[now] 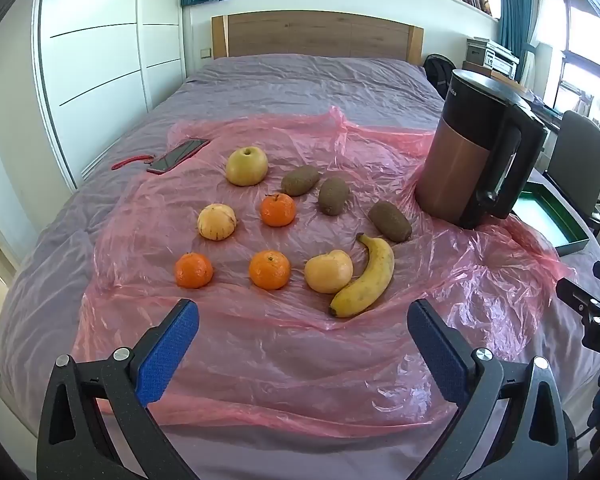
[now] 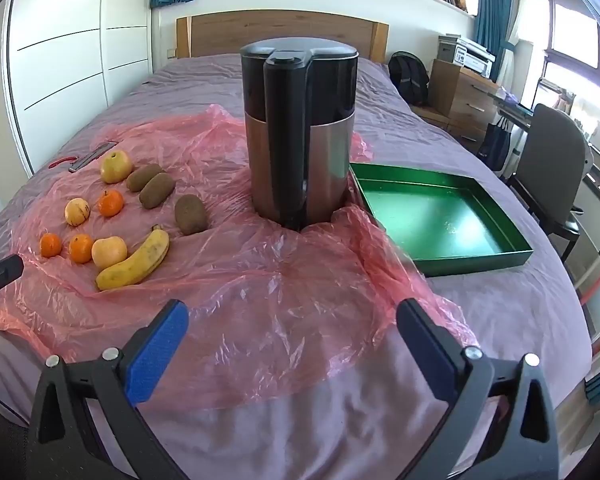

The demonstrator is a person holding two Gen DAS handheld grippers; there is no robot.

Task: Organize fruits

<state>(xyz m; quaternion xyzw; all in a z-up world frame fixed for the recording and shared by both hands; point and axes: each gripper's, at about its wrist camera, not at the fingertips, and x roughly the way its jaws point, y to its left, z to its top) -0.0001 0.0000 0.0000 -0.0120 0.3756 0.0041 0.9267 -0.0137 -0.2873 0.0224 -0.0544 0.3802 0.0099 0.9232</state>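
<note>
Fruit lies spread on a pink plastic sheet [image 1: 284,344] over the bed: a banana [image 1: 366,276], three mandarins [image 1: 269,269], three kiwis [image 1: 334,195], a yellow apple [image 1: 247,166] and two pale round fruits [image 1: 217,221]. My left gripper [image 1: 303,322] hovers open just in front of them, nothing between its blue pads. In the right wrist view the same fruit sits at the left, banana [image 2: 136,262] nearest. My right gripper [image 2: 293,322] is open over bare plastic, in front of the kettle. An empty green tray [image 2: 480,258] lies to the right.
A tall copper and black kettle [image 2: 300,132] stands upright between fruit and tray, also seen as the kettle [image 1: 470,152] in the left wrist view. A phone [image 1: 178,155] with a red strap lies at the sheet's far left. An office chair [image 2: 552,160] stands beside the bed.
</note>
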